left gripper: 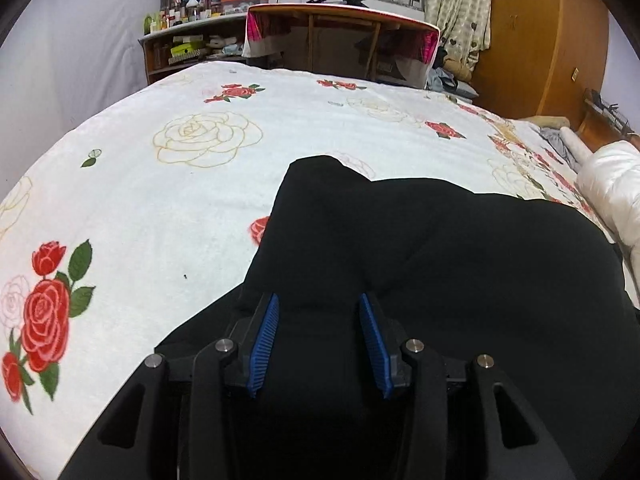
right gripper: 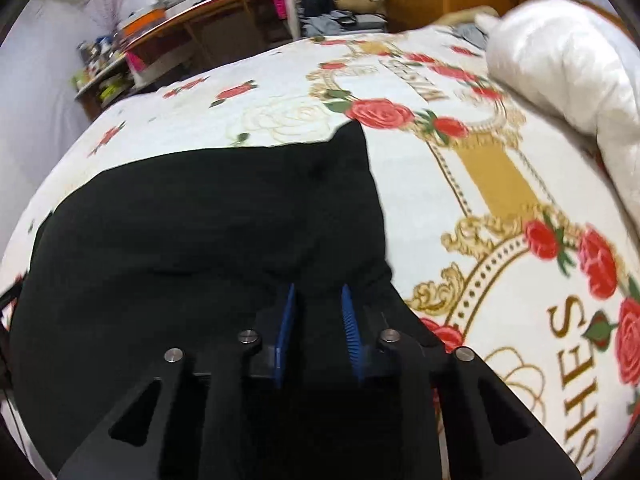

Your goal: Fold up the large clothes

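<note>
A large black garment (left gripper: 440,248) lies spread on the rose-patterned bed cover (left gripper: 168,208); it also shows in the right wrist view (right gripper: 208,216). My left gripper (left gripper: 319,300) is open, its blue pads apart just over the garment's near left edge. My right gripper (right gripper: 319,290) is open, its blue pads apart over the garment's near right edge. Neither holds cloth that I can see. The garment's near part is hidden under both grippers.
A white puffy quilt (right gripper: 568,64) lies on the bed to the right, also visible in the left wrist view (left gripper: 612,184). A wooden desk (left gripper: 340,40) and cluttered shelf (left gripper: 180,36) stand beyond the bed's far edge. A wooden wardrobe (left gripper: 540,40) stands far right.
</note>
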The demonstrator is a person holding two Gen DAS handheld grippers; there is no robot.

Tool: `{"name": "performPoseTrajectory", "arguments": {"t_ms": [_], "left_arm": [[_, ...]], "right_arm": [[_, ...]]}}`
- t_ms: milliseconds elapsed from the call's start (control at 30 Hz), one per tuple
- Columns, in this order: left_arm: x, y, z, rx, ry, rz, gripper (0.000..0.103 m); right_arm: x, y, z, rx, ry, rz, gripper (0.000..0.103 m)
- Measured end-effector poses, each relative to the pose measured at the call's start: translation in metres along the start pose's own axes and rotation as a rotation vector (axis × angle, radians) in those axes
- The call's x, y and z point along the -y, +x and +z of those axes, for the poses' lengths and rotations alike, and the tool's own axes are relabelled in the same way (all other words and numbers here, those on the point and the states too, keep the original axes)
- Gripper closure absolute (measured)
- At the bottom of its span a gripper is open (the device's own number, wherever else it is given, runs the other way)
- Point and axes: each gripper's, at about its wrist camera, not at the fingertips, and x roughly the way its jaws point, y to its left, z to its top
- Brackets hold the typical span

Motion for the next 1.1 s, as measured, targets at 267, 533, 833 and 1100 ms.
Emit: {"name": "performPoseTrajectory", "arguments": {"t_ms": [267, 533, 833, 1100], "left_arm": [[0.001, 0.001, -0.005, 0.014, 0.002, 0.007, 0.058], [0.001, 0.002, -0.006, 0.012, 0.016, 0.025, 0.058], [0.003, -0.021, 0.006, -0.015, 0.057, 0.051, 0.058], [-0.008, -0.058, -0.004, 0.019, 0.086, 0.066, 0.058]], "right_arm": [[0.012, 0.009, -0.003, 0.003, 0.052, 0.009, 0.081], [0.013, 0.013, -0.001, -0.01, 0.054, 0.004, 0.081], [0.014, -0.027, 0.005, 0.006, 0.043, -0.003, 0.066], [0.024, -0.064, -0.022, 0.019, 0.048, 0.097, 0.04]]}}
